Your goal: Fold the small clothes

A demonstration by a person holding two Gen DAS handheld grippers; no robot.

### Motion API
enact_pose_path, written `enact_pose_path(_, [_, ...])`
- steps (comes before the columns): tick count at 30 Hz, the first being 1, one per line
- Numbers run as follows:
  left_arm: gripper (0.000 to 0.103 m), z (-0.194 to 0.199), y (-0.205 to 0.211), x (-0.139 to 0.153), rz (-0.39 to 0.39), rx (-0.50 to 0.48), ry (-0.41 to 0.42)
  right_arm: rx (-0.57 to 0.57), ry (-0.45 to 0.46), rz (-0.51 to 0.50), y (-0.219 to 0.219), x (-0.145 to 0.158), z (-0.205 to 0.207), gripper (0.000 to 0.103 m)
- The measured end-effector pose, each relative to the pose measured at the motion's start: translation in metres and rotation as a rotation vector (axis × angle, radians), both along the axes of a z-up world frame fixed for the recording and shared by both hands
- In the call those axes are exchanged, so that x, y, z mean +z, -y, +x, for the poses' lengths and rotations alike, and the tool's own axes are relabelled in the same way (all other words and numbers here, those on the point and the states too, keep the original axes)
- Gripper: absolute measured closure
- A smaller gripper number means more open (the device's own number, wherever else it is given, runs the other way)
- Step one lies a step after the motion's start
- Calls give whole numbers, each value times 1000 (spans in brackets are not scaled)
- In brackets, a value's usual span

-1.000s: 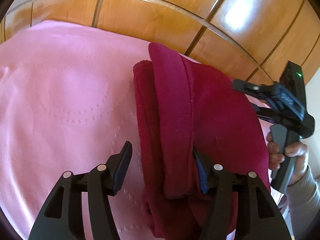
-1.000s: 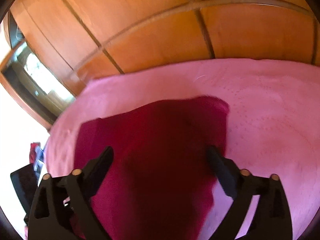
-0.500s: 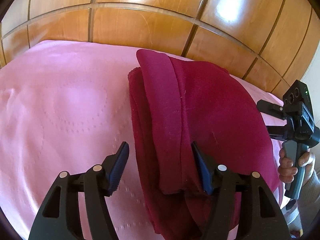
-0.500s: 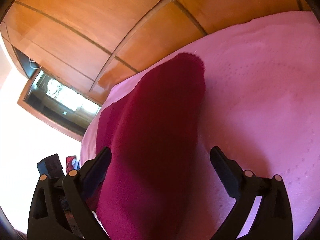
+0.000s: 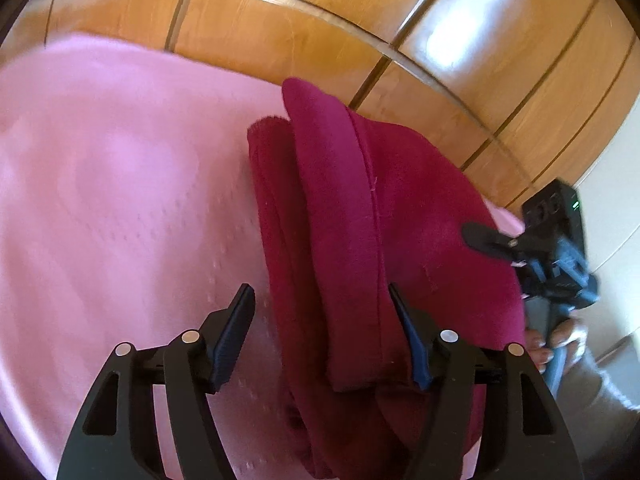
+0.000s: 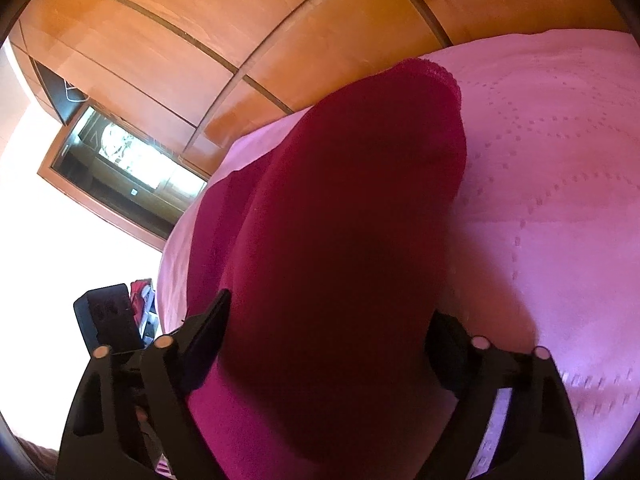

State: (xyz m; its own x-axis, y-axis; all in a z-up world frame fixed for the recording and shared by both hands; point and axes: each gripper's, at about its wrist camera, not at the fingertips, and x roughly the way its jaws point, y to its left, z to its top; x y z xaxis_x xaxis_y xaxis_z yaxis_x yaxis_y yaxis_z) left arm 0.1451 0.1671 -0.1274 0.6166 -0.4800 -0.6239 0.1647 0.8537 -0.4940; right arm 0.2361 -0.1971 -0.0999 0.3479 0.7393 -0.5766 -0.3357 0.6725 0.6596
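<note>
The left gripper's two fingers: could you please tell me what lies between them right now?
In the left wrist view, the folded dark red garment fills most of the gap of the left gripper, with a strip of pink blanket by the left finger. Its jaws are opening.

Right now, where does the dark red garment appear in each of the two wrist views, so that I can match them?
Left wrist view: the dark red garment fills the centre and lower right, on the pink blanket.
Right wrist view: the garment fills the centre, from the upper right of centre down to the bottom edge.
Shared landmark: the wooden wardrobe panels behind the blanket.
</note>
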Motion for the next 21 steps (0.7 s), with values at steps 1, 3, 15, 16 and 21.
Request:
enact_pose_path(1, [41, 1, -4, -4, -48, -9, -7, 0, 1, -3, 0, 1, -1, 32])
enact_pose_path(3, [52, 3, -7, -10, -147, -50, -17, -1, 7, 0, 1, 3, -6, 41])
enact_pose_path(15, [69, -11, 12, 1, -298, -150, 16, -66, 120, 36, 24, 47, -61, 57])
enact_pose_path(16, [69, -10, 24, 6, -296, -176, 21, -82, 131, 40, 33, 51, -67, 57])
enact_pose_path(21, [69, 12, 112, 28, -274, -338, 33, -225, 199, 27, 107, 73, -101, 57])
